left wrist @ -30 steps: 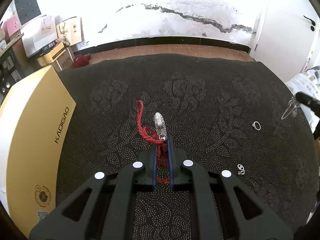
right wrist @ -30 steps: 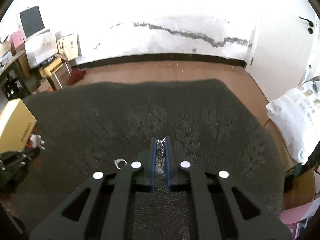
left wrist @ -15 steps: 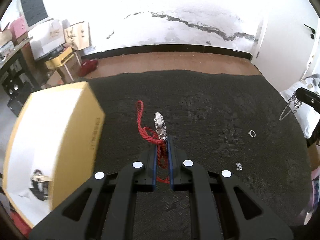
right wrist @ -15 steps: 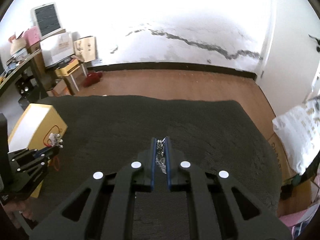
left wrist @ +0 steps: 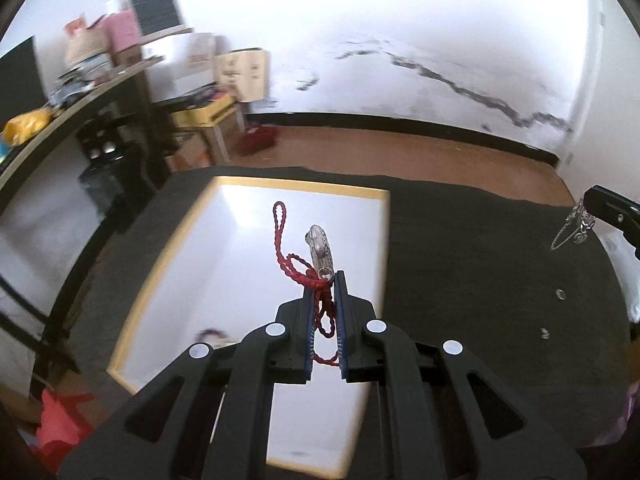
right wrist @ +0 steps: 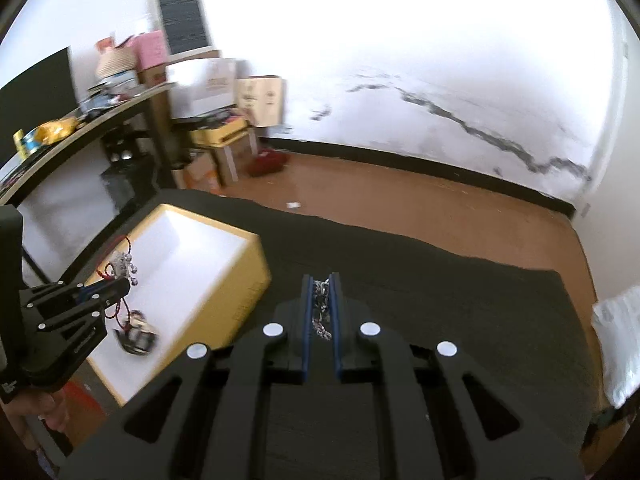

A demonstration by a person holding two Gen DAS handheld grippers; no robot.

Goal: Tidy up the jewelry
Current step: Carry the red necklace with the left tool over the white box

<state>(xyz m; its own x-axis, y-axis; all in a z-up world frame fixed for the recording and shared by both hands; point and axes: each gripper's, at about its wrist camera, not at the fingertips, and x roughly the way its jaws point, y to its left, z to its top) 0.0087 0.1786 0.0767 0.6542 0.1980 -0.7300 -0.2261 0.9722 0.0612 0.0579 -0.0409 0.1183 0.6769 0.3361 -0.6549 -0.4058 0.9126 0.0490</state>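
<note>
1. Red cord point(left wrist: 298, 270) with silver charm point(left wrist: 320, 249), frame centre, pinched in left tongs point(left wrist: 323, 280) above open yellow box point(left wrist: 176, 236).
2. Silver chain point(right wrist: 320, 308) pinched in right tongs point(right wrist: 320, 282), centre, over dark surface point(right wrist: 460, 300).
3. Two rings point(left wrist: 560, 294) on surface, right side.

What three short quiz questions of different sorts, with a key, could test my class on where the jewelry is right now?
1. True or false: the left tongs hold a red cord with a silver pendant over the open yellow box.
2. What do the right tongs pinch?
A. a ring
B. a silver chain
C. nothing
3. Fill in: two small silver pieces lie on the dark ____.

Key: 1 true; 2 B; 3 cloth
</note>
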